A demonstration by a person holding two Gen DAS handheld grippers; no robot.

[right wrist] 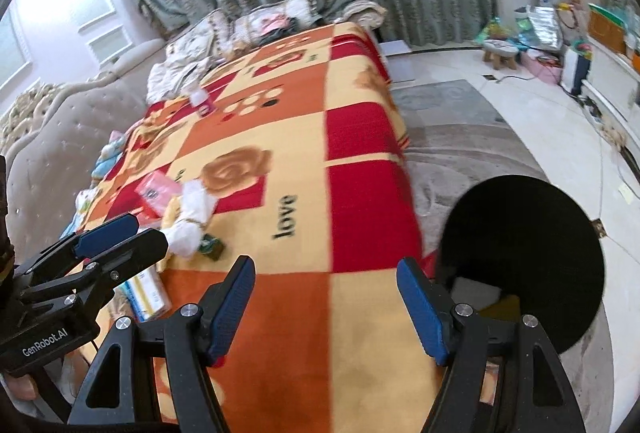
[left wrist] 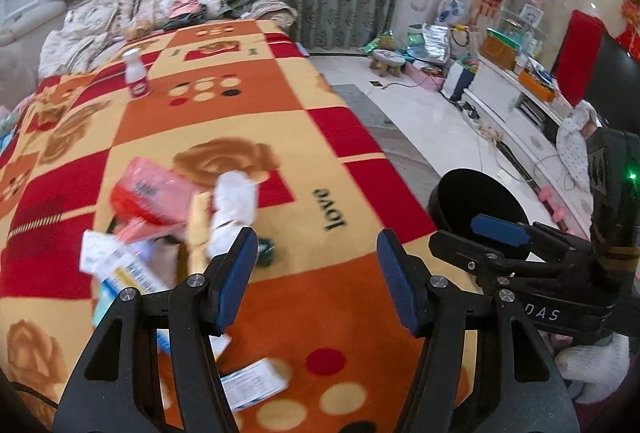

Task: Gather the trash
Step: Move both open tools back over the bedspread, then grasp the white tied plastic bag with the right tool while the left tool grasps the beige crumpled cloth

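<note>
Right now we hold the left gripper (left wrist: 318,273) with its jaws spread wide and nothing between the blue pads (left wrist: 236,281); from its own camera the fingers frame a bare orange patch of the blanket (left wrist: 340,137). Our right gripper (right wrist: 326,307) is likewise wide apart and grips nothing, hovering over the near edge of the same blanket.

Outward from the left gripper, at about ten o'clock in the left wrist view, lies the trash pile: a crumpled white tissue (left wrist: 234,209) just past the left fingertip, a pink-red wrapper (left wrist: 150,195) touching it on the far side, and a small dark green packet (left wrist: 266,251) just beside the fingertip. At nine o'clock sit white printed papers (left wrist: 116,265), and at seven o'clock, partly behind the finger, another printed slip (left wrist: 256,385). The pile is blurred, so we cannot read any labels.

At three o'clock in the left view the right gripper (left wrist: 500,231) appears side-on, with the black bin (left wrist: 476,209) behind it, off the blanket's edge. In the right wrist view the bin (right wrist: 532,245) stands on the floor at three o'clock, something pale visible inside near its lower rim.

Farther off, at eleven o'clock, a small white bottle (left wrist: 136,75) stands upright on the blanket, well apart from the pile.
</note>
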